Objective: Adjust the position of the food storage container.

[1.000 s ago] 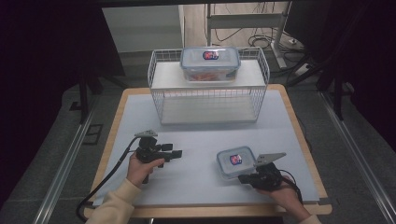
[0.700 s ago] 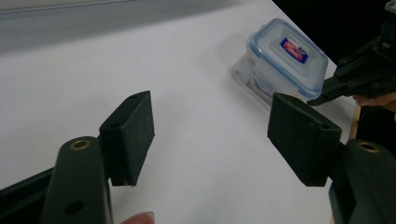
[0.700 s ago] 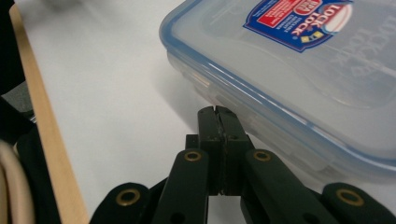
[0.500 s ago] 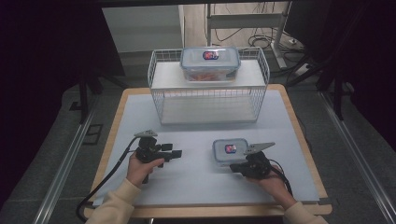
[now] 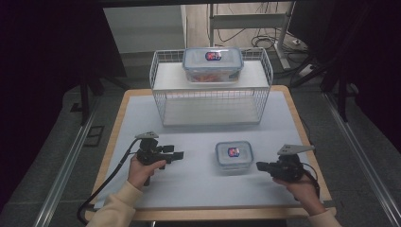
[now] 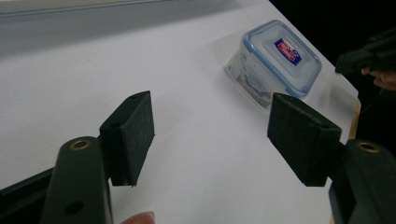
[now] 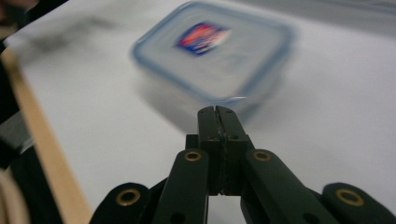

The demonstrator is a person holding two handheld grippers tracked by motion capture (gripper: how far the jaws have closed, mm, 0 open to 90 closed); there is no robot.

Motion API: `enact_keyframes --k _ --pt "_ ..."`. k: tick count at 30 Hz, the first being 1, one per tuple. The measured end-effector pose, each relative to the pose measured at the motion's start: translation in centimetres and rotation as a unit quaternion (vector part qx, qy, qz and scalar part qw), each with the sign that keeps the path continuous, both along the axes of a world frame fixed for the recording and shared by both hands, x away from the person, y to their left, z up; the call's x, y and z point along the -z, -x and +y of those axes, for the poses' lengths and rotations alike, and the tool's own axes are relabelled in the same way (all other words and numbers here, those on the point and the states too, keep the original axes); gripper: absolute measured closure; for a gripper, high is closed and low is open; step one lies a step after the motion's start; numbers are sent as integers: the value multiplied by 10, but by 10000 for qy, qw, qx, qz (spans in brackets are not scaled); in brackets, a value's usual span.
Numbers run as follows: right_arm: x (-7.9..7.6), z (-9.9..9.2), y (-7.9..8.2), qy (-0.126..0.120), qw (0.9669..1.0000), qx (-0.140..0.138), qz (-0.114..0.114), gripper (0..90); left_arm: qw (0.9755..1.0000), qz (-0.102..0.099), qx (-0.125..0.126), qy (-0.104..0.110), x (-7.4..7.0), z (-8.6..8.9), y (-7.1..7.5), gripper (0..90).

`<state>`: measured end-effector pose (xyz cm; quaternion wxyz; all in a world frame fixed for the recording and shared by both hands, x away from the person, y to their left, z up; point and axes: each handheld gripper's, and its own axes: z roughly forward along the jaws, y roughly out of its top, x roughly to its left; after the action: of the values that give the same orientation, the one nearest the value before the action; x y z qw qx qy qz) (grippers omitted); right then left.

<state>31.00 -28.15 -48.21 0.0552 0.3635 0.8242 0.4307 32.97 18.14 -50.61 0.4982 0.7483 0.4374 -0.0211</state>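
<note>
Dark room walls close round a wood-edged tabletop [image 5: 118, 123] covered by a white sheet, with grey floor on each side, metal rails running along the floor and a tangle of cables behind the far edge. At the far end of the tabletop stands a white wire rack [image 5: 211, 101] with a flat shelf, and a larger clear box with a blue-rimmed lid [image 5: 213, 64] sits on top of that shelf. Nearer the person than the rack, well apart from it, a small clear box with a blue-rimmed lid and a red-and-blue label [image 5: 233, 157] rests flat on the white sheet. To the right of that small box, close to it but not touching, the right hand-held gripper [image 5: 260, 166] points at it with its jaws pressed together and nothing between them; its own view shows the box blurred just ahead of the tips. To the left of the small box, farther off, the left hand-held gripper [image 5: 178, 154] hangs just above the sheet with its jaws spread wide and empty, aimed toward the box.
</note>
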Motion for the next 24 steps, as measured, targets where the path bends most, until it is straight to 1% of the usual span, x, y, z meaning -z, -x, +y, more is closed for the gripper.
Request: enact_keyframes --k 1,2,4,7,9,10,12,15,17,20,24 --pt "-1 -4 -3 -16 9999 106 10 895 10000 3 -7 -8 0 0 0 315" --pt "-1 -10 -9 -1 9997 264 -9 895 10000 9 0 -11 0 0 -1 315" --pt "2 -15 -21 55 9989 453 78 895 10000 21 3 -23 1 -1 -1 314" --pt "10 -12 -40 135 9981 557 214 895 10000 22 4 -44 2 -1 -1 315" --pt "15 -5 -48 232 9980 526 260 895 10000 17 0 -59 2 -1 -1 315" --pt "17 -1 -50 232 9979 518 295 895 10000 18 -3 -58 2 -1 -1 315" --pt "19 5 -54 292 9975 497 415 895 10000 14 -4 -62 2 -1 -1 314" --pt "20 12 -52 339 9976 410 450 895 10000 2 -4 -54 1 0 0 314" --pt "20 14 -50 374 9975 415 428 895 10000 -5 -7 -55 1 0 0 314" --pt "19 16 -49 318 9974 438 485 895 10000 8 -9 -49 1 0 0 315" --pt "20 23 -50 313 9973 430 499 895 10000 2 -17 -57 1 0 -1 315"
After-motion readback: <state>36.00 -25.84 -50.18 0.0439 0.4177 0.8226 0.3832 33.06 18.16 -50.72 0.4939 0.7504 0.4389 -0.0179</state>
